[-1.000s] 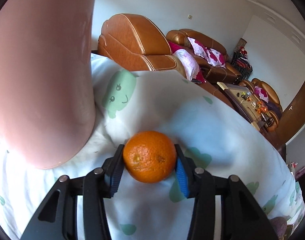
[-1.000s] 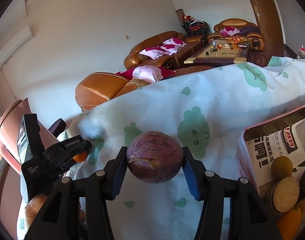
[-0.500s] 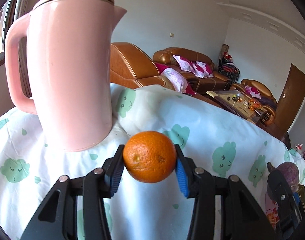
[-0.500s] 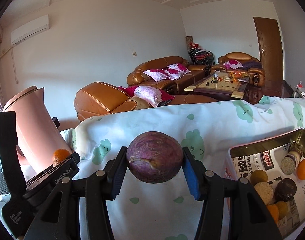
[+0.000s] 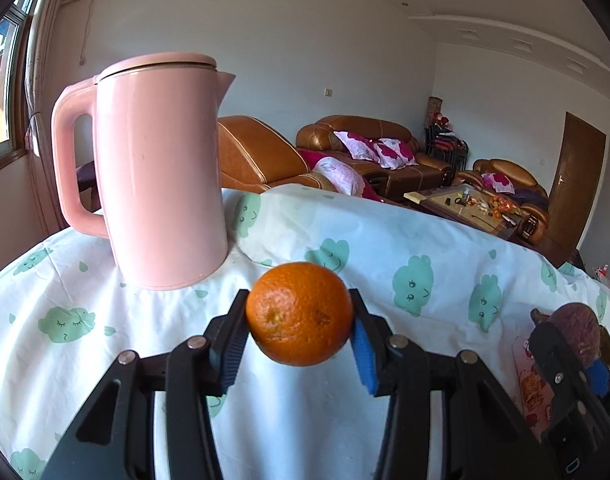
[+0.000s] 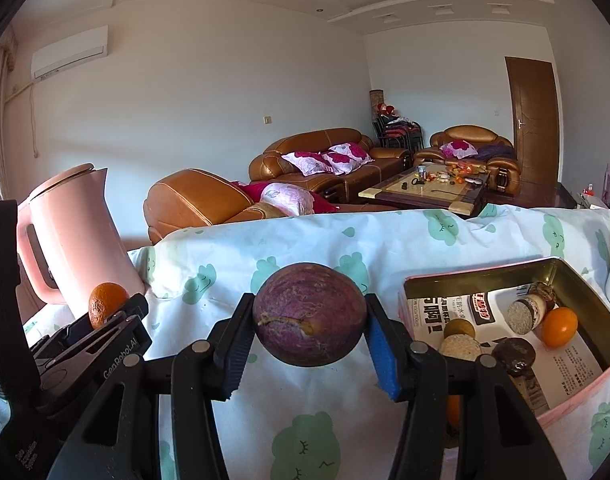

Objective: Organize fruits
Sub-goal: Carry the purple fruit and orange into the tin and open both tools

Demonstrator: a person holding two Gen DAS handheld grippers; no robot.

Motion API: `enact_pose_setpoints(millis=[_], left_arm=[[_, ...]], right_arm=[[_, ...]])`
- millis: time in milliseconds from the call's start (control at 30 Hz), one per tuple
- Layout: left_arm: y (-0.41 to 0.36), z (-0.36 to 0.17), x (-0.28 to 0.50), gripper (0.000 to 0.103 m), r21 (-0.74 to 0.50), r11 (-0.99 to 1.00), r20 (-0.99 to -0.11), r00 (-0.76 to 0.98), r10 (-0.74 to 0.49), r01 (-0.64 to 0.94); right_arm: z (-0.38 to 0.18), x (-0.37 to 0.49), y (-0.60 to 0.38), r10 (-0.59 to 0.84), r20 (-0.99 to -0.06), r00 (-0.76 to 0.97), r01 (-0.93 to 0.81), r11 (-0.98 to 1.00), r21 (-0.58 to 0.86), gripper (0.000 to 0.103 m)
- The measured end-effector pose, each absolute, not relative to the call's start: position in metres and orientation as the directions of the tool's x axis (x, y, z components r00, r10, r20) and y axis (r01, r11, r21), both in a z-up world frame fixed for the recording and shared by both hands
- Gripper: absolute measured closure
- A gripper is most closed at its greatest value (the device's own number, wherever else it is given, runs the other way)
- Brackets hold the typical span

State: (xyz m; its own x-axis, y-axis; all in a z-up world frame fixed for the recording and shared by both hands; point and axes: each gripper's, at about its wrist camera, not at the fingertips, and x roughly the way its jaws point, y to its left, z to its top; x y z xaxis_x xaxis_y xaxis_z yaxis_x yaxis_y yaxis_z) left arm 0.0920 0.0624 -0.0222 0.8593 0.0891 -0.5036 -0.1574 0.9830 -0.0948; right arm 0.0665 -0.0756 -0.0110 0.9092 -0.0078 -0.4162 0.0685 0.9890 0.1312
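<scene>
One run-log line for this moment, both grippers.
left gripper: shut on orange | right gripper: shut on purple fruit | both held above cloth | tin: holds other fruit

Both views are fisheye, each looking forward and slightly downward along its own black fingers [image 5: 229, 344], which fill the lower edge, close above the desk under a white cloth with green cloud prints [image 5: 385, 240]. The left view faces the tall pink plastic kettle [image 5: 161, 184] at upper left, quite near. The right view sits further right, with the same kettle [image 6: 77, 240] at its left edge. Both share the cloth, the brown leather sofas [image 5: 365, 140] and the far brown wooden door [image 6: 533, 120].
</scene>
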Motion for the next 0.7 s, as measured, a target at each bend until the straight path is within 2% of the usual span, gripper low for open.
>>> enact_pose_setpoints(millis=[333,700], left_arm=[[0.037,-0.02,0.054,0.055,-0.062,0.992,-0.485,0.872,0.064,-0.107],[-0.008,-0.016,0.027,0.055,-0.044,0.999,-0.478,0.878,-0.037,0.018]], right_arm=[[-0.012,0.038,-0.093,-0.006,-0.424,0.906,0.067,0.989,0.13,0.048],[-0.01,0.01,-0.127,-0.018,-0.42,0.907,0.07,0.992,0.109,0.048]])
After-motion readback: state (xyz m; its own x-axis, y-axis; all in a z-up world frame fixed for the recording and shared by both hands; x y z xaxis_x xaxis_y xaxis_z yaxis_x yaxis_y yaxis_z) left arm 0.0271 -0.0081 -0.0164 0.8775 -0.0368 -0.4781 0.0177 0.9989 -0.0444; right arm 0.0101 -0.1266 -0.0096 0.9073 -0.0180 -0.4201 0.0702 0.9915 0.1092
